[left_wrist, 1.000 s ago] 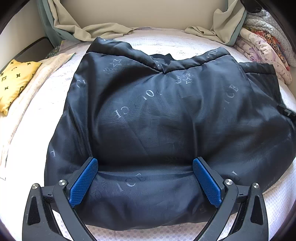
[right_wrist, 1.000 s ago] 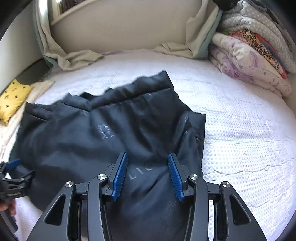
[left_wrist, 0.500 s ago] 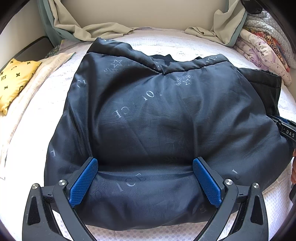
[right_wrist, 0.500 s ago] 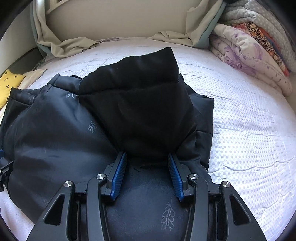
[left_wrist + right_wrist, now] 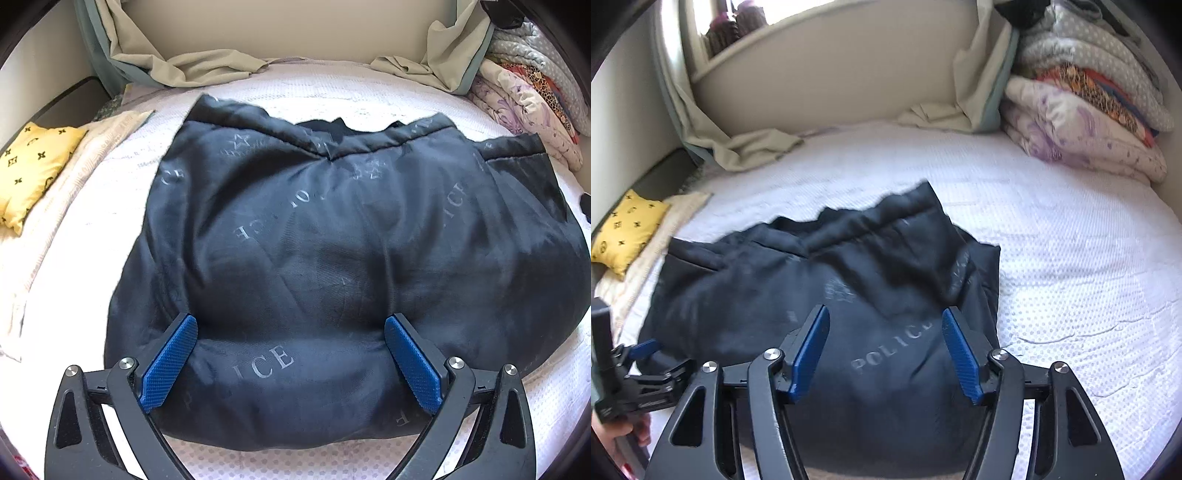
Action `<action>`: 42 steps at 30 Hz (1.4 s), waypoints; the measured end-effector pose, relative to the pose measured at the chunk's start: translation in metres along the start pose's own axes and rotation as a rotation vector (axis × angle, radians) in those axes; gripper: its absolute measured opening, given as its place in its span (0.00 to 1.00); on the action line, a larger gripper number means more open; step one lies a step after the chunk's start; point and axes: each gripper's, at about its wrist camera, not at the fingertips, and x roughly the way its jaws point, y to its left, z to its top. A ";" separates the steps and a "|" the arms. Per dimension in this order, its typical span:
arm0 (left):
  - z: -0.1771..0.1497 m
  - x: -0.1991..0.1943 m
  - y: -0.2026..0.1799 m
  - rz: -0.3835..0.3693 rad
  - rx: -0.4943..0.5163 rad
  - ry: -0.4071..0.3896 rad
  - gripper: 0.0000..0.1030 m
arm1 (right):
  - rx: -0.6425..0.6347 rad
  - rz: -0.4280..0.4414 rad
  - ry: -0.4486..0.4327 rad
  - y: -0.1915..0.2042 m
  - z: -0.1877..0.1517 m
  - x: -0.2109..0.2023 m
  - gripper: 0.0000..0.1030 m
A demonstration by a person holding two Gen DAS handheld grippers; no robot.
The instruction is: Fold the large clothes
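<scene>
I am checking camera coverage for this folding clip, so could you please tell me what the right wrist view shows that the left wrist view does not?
Only the right wrist view shows the window ledge above the bed, the left gripper from outside at the jacket's left edge, and a full "POLICE" print.

Only the left wrist view shows the jacket's collar opening and the whole spread of its lining.

Both show the dark jacket on the white mattress, the yellow pillow, the stacked blankets, and open blue-padded jaws over the fabric.

Dark puffy lettered jacket [image 5: 332, 266] lies folded, lining outward.
</scene>
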 end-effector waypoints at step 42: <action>-0.044 0.045 0.136 -0.539 -0.741 0.178 0.98 | -0.096 0.233 0.022 0.083 -0.021 -0.009 0.64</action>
